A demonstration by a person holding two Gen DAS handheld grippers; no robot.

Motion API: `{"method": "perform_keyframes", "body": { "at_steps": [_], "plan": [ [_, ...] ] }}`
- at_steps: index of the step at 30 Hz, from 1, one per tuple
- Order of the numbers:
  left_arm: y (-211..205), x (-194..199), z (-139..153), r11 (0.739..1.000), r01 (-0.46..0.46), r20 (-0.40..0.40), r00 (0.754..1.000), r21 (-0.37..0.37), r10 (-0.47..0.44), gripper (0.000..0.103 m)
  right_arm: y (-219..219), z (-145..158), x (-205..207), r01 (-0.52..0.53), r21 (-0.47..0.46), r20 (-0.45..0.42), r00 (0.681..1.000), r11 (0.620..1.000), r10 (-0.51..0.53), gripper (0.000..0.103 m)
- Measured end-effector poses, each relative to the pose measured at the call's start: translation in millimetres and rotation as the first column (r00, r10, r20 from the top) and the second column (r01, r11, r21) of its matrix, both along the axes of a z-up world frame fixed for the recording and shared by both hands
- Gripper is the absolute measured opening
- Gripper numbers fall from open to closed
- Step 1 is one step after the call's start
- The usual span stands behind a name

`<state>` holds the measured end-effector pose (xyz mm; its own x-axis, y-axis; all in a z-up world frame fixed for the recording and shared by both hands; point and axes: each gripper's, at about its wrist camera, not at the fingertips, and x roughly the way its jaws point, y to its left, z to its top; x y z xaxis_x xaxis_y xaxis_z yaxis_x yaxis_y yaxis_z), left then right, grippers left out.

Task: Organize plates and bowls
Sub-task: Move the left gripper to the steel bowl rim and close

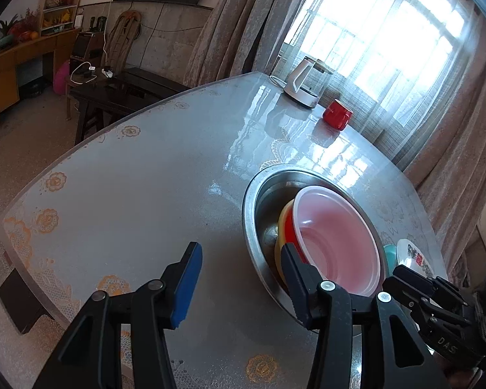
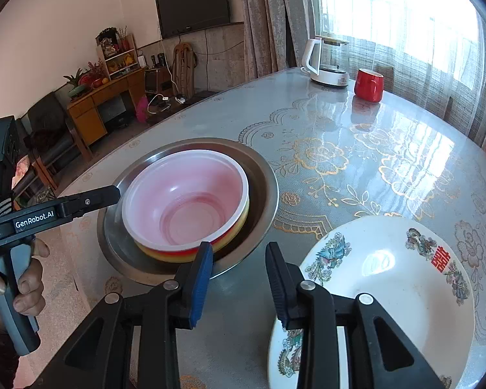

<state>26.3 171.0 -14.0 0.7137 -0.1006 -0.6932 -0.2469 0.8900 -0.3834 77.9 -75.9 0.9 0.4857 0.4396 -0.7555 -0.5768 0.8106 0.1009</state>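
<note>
Basin (image 2: 262, 168): nested bowls (image 2: 184, 201) | plate (image 2: 405, 291): bare | left gripper (image 1: 239, 269), right gripper (image 2: 239, 272): parted, unloaded

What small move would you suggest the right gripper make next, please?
Probably shift the right gripper sideways onto the near rim of the white painted ceramic plate and close. Its jaws stand open over bare table with nothing between them, the plate lies loose beside the steel basin, and the translucent pink plastic bowl is already nested there.
</note>
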Motion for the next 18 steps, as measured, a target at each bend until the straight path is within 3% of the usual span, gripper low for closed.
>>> {"method": "perform_keyframes", "body": {
  "at_steps": [3, 8, 18],
  "plan": [
    [2.6, 1.8, 0.7, 1.000, -0.002, 0.009, 1.000, -0.026, 0.003, 0.050, -1.1, 0.1, 0.0, 0.006, -0.009, 0.018, 1.000, 1.000, -0.006, 0.036],
    [-0.4, 3.6, 6.2, 1.000, 0.004, 0.033, 0.999, 0.029, -0.005, 0.043, 1.0, 2.0, -3.2, 0.012, -0.041, 0.056, 0.998, 0.999, -0.010, 0.036],
    [-15.2, 12.5, 10.5, 0.996, 0.043, 0.043, 0.998, 0.074, -0.047, 0.045, -3.2, 3.0, 10.0, 0.032, -0.006, 0.000, 0.999, 0.999, -0.032, 0.036]
  ]
}}
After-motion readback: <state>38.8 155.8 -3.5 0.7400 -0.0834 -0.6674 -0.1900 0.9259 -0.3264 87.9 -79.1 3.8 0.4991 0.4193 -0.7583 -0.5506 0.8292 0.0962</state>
